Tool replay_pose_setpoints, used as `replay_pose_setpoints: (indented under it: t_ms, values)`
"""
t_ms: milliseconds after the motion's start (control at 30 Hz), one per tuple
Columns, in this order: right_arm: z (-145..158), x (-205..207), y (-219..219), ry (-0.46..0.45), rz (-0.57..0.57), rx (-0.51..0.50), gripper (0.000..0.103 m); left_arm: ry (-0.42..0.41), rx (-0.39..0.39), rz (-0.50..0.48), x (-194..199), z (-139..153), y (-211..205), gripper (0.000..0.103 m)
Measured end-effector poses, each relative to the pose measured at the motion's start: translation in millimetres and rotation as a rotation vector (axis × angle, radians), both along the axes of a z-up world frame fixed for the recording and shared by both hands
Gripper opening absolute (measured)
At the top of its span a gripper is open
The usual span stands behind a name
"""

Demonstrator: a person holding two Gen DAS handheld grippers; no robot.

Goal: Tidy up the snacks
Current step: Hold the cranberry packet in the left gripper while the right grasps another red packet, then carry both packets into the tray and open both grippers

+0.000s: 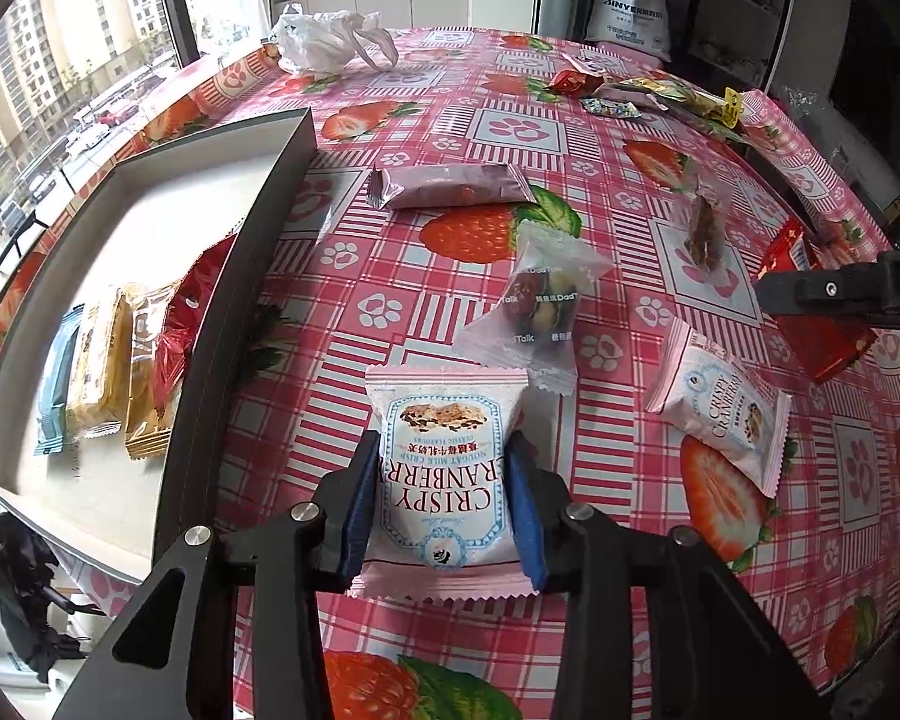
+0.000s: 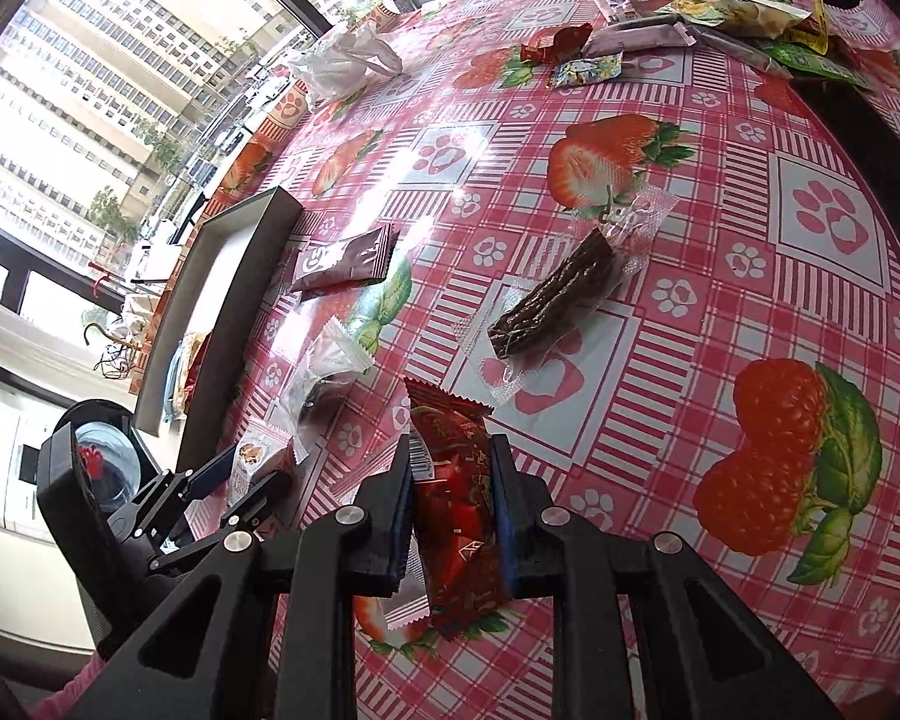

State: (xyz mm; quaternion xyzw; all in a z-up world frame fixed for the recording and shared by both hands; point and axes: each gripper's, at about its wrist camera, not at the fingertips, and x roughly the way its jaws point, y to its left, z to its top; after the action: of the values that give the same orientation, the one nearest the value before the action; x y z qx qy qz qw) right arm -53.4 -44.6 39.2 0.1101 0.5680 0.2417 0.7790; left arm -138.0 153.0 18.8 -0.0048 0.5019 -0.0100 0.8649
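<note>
My left gripper (image 1: pixel 444 468) is shut on a pink-and-white Crispy Cranberry packet (image 1: pixel 444 504), held above the strawberry tablecloth (image 1: pixel 390 276). My right gripper (image 2: pixel 450 474) is shut on a red snack packet (image 2: pixel 456 516); it also shows at the right edge of the left wrist view (image 1: pixel 822 336). A dark-walled box (image 1: pixel 258 252) to the left holds a blue packet (image 1: pixel 60 372), yellow packets (image 1: pixel 102 366) and a red one (image 1: pixel 174 336).
Loose on the table are a brown bar packet (image 1: pixel 450 186), a clear nut packet (image 1: pixel 540 306), a second Crispy Cranberry packet (image 1: pixel 726 402), a clear-wrapped dark bar (image 2: pixel 558 294), a white plastic bag (image 1: pixel 330 36) and several snacks at the far right (image 1: pixel 660 96).
</note>
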Motion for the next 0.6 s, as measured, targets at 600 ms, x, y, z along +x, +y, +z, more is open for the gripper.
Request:
replay_pose_setpoints:
  t_ms: [600]
  values:
    - [18.7,-4.1,50.3,-0.051,0.048,0.005,0.024,-0.113,-0.089,0.049,-3.8,50.1,46.0,0.042]
